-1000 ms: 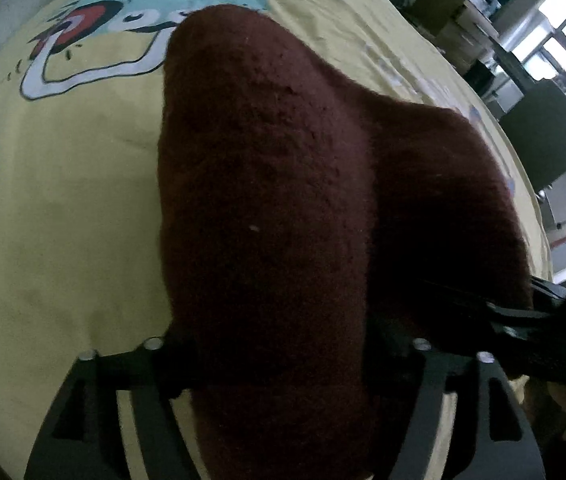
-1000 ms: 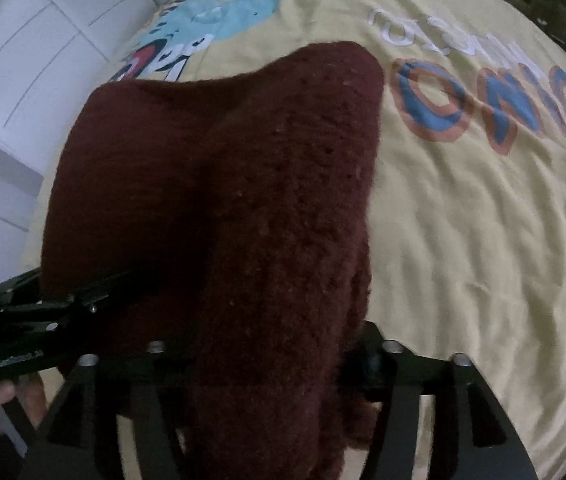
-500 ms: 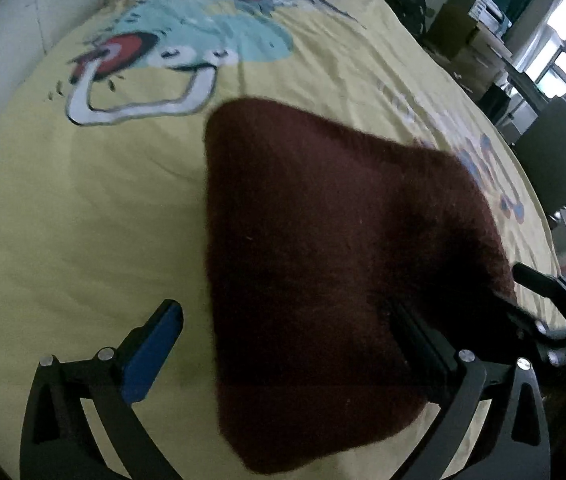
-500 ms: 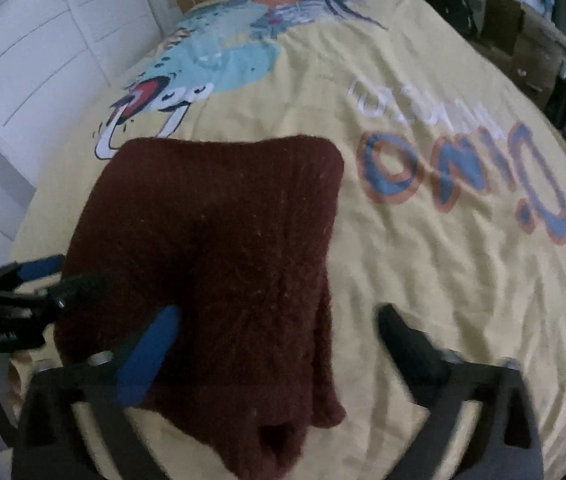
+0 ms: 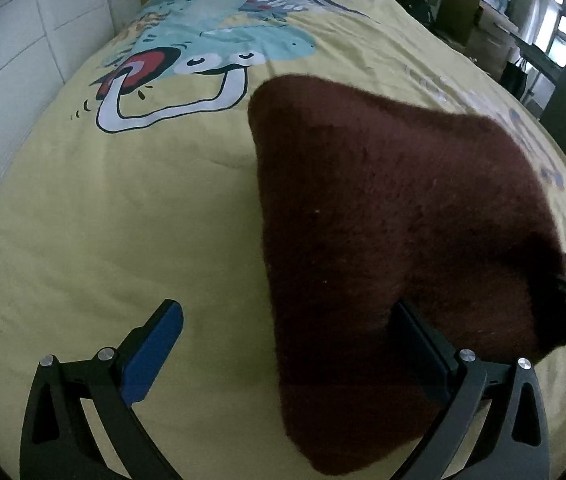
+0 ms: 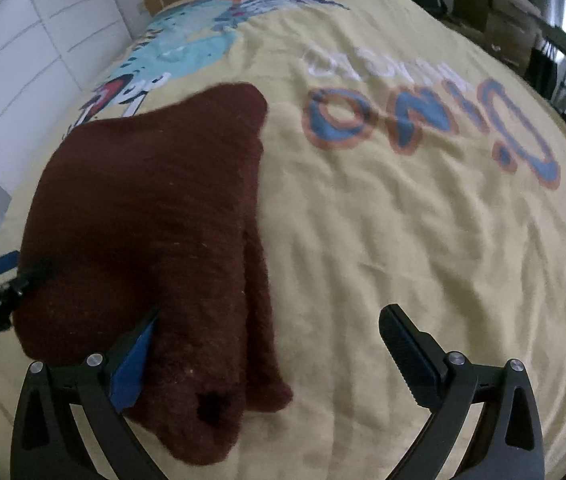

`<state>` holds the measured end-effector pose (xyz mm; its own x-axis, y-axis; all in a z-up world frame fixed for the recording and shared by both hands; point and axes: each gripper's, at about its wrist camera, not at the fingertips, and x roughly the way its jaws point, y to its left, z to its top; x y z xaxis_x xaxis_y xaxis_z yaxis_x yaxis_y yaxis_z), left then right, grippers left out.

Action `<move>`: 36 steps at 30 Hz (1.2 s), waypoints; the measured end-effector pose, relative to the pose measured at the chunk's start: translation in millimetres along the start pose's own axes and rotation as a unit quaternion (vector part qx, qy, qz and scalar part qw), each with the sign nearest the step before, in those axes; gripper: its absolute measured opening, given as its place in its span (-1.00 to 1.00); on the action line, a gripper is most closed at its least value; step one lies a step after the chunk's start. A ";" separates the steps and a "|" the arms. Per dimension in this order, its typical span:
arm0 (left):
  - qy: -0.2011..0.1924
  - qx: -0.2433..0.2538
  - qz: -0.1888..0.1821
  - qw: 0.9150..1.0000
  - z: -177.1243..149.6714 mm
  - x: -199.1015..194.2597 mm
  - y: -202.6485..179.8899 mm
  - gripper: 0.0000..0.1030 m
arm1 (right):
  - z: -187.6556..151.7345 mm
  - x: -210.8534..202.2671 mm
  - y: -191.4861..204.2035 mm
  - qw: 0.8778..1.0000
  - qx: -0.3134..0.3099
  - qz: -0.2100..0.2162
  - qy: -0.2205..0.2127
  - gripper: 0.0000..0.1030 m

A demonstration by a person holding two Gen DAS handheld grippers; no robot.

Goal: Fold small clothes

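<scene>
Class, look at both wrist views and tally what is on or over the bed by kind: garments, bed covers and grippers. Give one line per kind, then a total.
Dark maroon fuzzy knitted garment, folded: 1
Yellow bed cover with cartoon dinosaur print: 1
Black two-finger grippers, left gripper and right gripper, both open: 2
Total: 4

Legible text: one item only. My right wrist view shows large blue letters outlined in orange, printed on the yellow bedsheet (image 6: pixel 403 240); seen upside down, they read "Dino" (image 6: pixel 427 120). A white line of lettering (image 6: pixel 363 62) above it is too blurred to read. My left wrist view gives nothing readable.
</scene>
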<state>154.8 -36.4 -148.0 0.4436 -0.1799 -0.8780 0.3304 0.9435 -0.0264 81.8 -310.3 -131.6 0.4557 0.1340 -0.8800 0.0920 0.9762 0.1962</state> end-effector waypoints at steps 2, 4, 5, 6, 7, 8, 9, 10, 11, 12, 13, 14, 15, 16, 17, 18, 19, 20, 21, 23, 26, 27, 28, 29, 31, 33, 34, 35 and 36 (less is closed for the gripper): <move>-0.006 -0.009 -0.008 1.000 -5.6 3.1 2.8 1.00 | -5.0 5.8 -2.4 1.000 -0.001 0.000 -0.002 0.99; -0.011 -0.016 -0.010 1.000 -7.1 2.0 3.5 1.00 | -8.5 7.9 -4.3 1.000 0.008 0.002 -0.006 0.99; -0.015 -0.011 -0.006 1.000 -6.9 0.3 2.0 1.00 | -9.0 7.2 -4.2 1.000 0.009 0.001 -0.008 0.99; -0.020 -0.001 0.001 1.000 -6.1 -2.8 -0.9 0.99 | -9.2 5.5 -2.5 1.000 0.007 -0.003 -0.010 0.99; -0.023 0.005 0.007 1.000 -4.9 -6.4 -3.6 0.99 | -8.7 2.4 0.0 1.000 0.005 -0.007 -0.012 0.99; -0.023 0.004 0.008 1.000 -3.7 -8.8 -4.1 0.99 | -7.8 -0.9 2.1 1.000 0.004 -0.009 -0.014 0.99; -0.022 -0.001 0.006 1.000 -2.4 -13.9 -3.7 0.99 | -7.0 -7.1 4.2 1.000 0.003 -0.009 -0.016 0.99; -0.022 -0.010 0.005 1.000 -1.7 -20.8 -2.7 0.99 | -6.0 -13.9 5.3 1.000 0.007 -0.004 -0.017 0.99; -0.023 -0.016 0.008 1.000 -1.2 -26.8 -2.2 0.99 | -5.3 -20.3 5.7 1.000 0.010 0.002 -0.017 0.99; -0.026 -0.019 0.016 0.999 -1.7 -36.9 -2.6 0.98 | -4.7 -31.1 7.2 1.000 0.010 0.005 -0.022 0.99; -0.029 -0.019 0.022 0.999 -2.9 -44.9 -3.2 0.98 | -4.3 -42.2 9.0 1.000 0.006 0.003 -0.029 0.99; -0.035 -0.019 0.028 0.999 -4.7 -57.0 -3.8 0.98 | -4.0 -52.4 10.7 0.999 0.002 0.001 -0.035 0.99; -0.038 -0.019 0.030 0.999 -5.8 -64.4 -3.9 0.98 | -4.4 -65.6 12.8 0.999 -0.003 -0.002 -0.042 0.99; -0.042 -0.020 0.030 0.998 -8.2 -76.4 -4.3 0.98 | -5.2 -76.2 14.4 0.999 -0.006 -0.004 -0.048 0.99; -0.048 -0.022 0.030 0.998 -10.7 -90.5 -4.3 0.98 | -6.7 -88.3 16.4 0.999 -0.009 -0.006 -0.053 0.99; -0.052 -0.022 0.031 0.998 -12.7 -99.0 -4.7 0.98 | -8.5 -102.8 18.8 0.998 -0.015 -0.011 -0.060 0.99; -0.057 -0.024 0.036 0.997 -14.7 -113.0 -4.5 0.98 | -10.6 -115.9 21.0 0.997 -0.020 -0.017 -0.068 0.99; -0.061 -0.024 0.042 0.997 -16.7 -124.3 -4.8 0.98 | -12.4 -126.2 22.9 0.997 -0.023 -0.023 -0.074 0.99; -0.064 -0.024 0.050 0.996 -18.7 -134.8 -5.0 0.98 | -14.9 -140.7 25.1 0.996 -0.027 -0.031 -0.082 0.99; -0.077 -0.029 0.061 0.995 -24.5 -161.1 -3.5 0.98 | -20.1 -162.1 28.3 0.994 -0.033 -0.042 -0.094 0.99; -0.088 -0.040 0.063 0.993 -33.0 -187.1 1.9 0.98 | -30.7 -194.3 32.4 0.991 -0.035 -0.061 -0.113 0.99; -0.090 -0.043 0.066 0.993 -37.1 -195.5 4.0 0.98 | -34.1 -201.0 31.9 0.990 -0.034 -0.064 -0.117 0.99; -0.090 -0.042 0.073 0.992 -40.4 -199.8 4.6 0.98 | -36.9 -206.1 31.7 0.990 -0.034 -0.067 -0.119 0.99; -0.090 -0.038 0.082 0.992 -45.1 -205.4 4.9 0.98 | -41.3 -211.9 31.7 0.990 -0.034 -0.071 -0.118 0.99; -0.087 -0.038 0.090 0.991 -52.8 -209.4 7.8 0.98 | -50.1 -222.0 32.3 0.989 -0.034 -0.078 -0.121 0.99; -0.079 -0.047 0.093 0.991 -60.9 -211.2 12.4 0.98 | -57.5 -228.9 32.6 0.988 -0.036 -0.082 -0.122 0.99; -0.078 -0.052 0.092 0.991 -64.6 -212.5 14.6 0.98 | -60.6 -231.5 32.6 0.988 -0.036 -0.083 -0.122 0.99; -0.079 -0.053 0.094 0.991 -67.4 -213.5 15.9 0.98 | -63.2 -233.4 32.1 0.988 -0.036 -0.084 -0.122 0.99; -0.079 -0.053 0.097 0.991 -69.8 -215.0 16.3 0.98 | -65.7 -235.4 31.7 0.988 -0.035 -0.084 -0.121 0.99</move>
<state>6.7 37.1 7.0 0.6184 -0.0266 -0.7854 0.1405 0.9871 0.0772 -80.7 -299.8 53.4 0.6389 -0.0679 -0.7663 0.1262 0.9918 0.0173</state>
